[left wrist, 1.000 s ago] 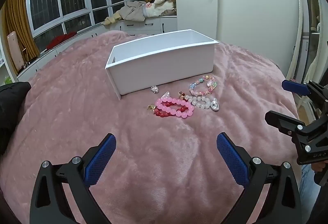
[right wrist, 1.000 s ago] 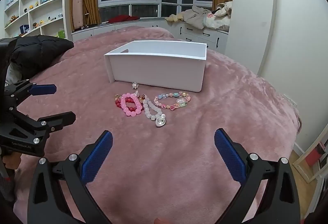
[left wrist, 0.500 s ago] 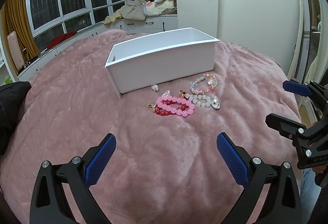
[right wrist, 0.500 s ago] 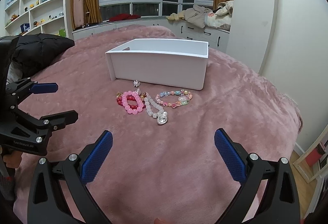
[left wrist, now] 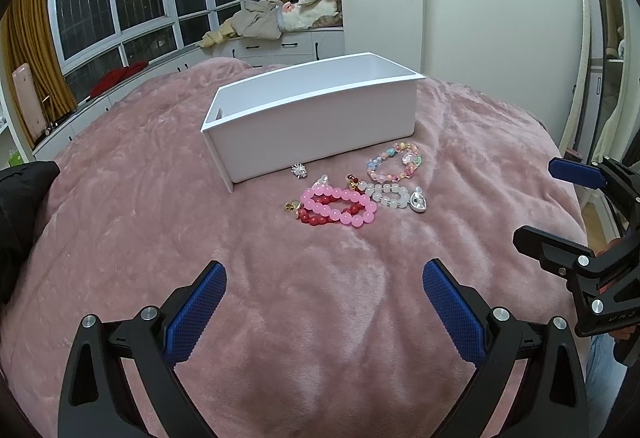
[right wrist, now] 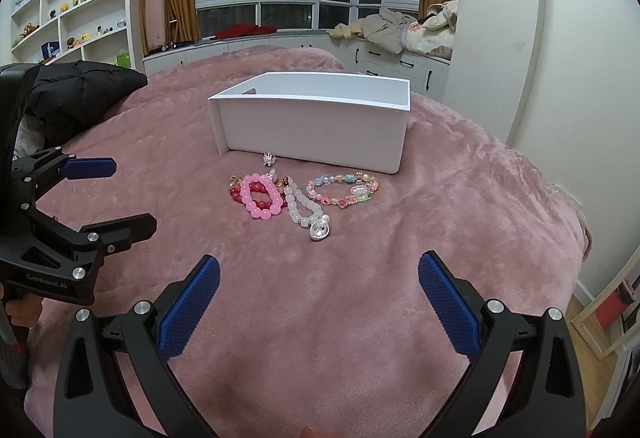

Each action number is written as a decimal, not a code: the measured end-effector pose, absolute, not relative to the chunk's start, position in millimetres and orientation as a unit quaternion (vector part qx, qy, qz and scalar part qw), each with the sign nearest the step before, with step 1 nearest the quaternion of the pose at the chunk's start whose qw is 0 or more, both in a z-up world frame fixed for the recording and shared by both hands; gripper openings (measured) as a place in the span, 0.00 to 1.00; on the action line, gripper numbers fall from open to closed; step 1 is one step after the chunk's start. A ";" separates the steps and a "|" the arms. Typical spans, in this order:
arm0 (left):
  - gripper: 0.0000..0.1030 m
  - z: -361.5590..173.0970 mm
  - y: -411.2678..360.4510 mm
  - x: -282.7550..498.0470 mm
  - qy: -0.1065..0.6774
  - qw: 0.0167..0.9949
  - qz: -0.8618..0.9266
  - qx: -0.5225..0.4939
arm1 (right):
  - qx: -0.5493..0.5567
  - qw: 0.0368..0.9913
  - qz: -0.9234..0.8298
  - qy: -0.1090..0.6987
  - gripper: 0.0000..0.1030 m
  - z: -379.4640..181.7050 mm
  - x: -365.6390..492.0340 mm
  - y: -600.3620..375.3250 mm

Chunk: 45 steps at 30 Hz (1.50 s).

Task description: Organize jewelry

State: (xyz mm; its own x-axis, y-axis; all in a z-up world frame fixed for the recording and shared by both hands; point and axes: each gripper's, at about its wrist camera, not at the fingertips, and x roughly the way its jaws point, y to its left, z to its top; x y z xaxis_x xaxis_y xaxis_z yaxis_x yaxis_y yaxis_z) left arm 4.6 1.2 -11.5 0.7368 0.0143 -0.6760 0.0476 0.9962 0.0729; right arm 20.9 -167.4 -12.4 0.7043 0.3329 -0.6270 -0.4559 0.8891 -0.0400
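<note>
A: Where's the jewelry sitting rn?

B: All lying on the pink blanket [left wrist: 160, 238], just in front of the white box [left wrist: 320, 129]. Nothing's showing inside the box from these angles, can't see its floor tho.

A: Which pieces?

B: Pink bead bracelet [left wrist: 340, 205] is lying in front of the box's left half, overlapping a red bead bracelet [left wrist: 316, 217] that's peeking out under it. White bead bracelet [right wrist: 300, 207] w/ a silver charm [left wrist: 418, 202] is sitting just right of the pink one, touching it. Pastel multicolor bracelet [left wrist: 396, 161] is resting closer to the box's front wall, toward its right end. A small silver sparkly piece [left wrist: 299, 170] is lying closest to the box, nearly at the wall's foot.

A: Grippers?

B: Left gripper [left wrist: 324, 310] is hovering over bare blanket well in front of the box, jaws spread wide, gripping nothing. Right gripper [right wrist: 320, 302] is doing the same, blue pads [right wrist: 446, 302] wide apart, nothing btwn them. Both are pointing toward the box, well short of the bracelets.

A: Anything else near the box?

B: A black jacket [right wrist: 80, 93] is lying off to the box's left, well apart from it.
</note>
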 end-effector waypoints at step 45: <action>0.97 -39.9 4.8 27.4 0.380 0.924 -0.024 0.043 | -0.050 0.915 0.248 0.313 0.95 -43.6 55.6 -158.5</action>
State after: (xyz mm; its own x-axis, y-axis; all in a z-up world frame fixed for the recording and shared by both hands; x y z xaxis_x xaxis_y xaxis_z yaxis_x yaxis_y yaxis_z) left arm 27.4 4.8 -39.9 0.7101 -0.0116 -0.7040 0.0775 0.9951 0.0617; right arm 55.6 -158.5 -43.6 0.6805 0.4227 -0.5986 -0.4854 0.8720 0.0640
